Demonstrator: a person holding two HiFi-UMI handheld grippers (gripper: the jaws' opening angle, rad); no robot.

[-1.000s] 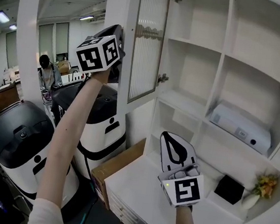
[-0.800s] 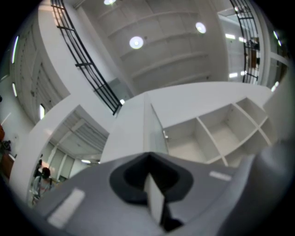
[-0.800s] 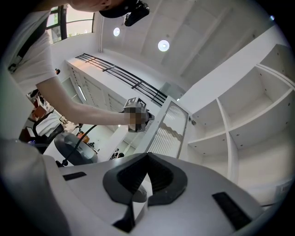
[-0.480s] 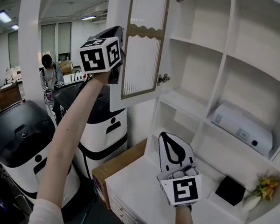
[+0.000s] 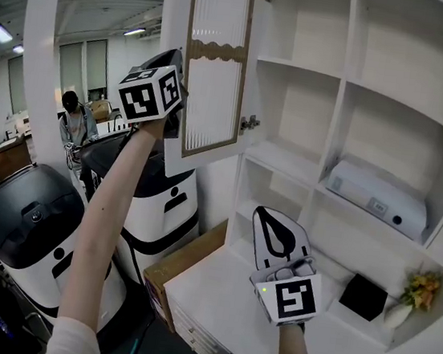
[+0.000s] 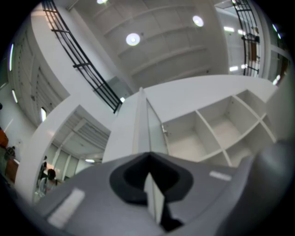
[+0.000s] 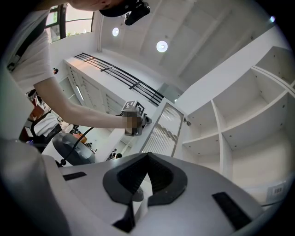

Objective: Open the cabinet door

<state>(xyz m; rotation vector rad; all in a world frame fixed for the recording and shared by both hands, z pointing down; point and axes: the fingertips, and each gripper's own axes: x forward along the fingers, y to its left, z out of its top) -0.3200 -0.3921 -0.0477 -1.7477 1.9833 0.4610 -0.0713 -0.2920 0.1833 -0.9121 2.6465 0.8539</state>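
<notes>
Head view: 1 white-framed ribbed-glass cabinet door stands swung out on 2 metal hinges at the white open-shelf cabinet's upper-left corner. Left gripper is up at the door's free edge. Right gripper is low, above the white counter.

Left gripper view: jaws clamped tight on the door's thin edge.

Right gripper view: jaws pressed together, nothing btwn them, door well apart.
</notes>
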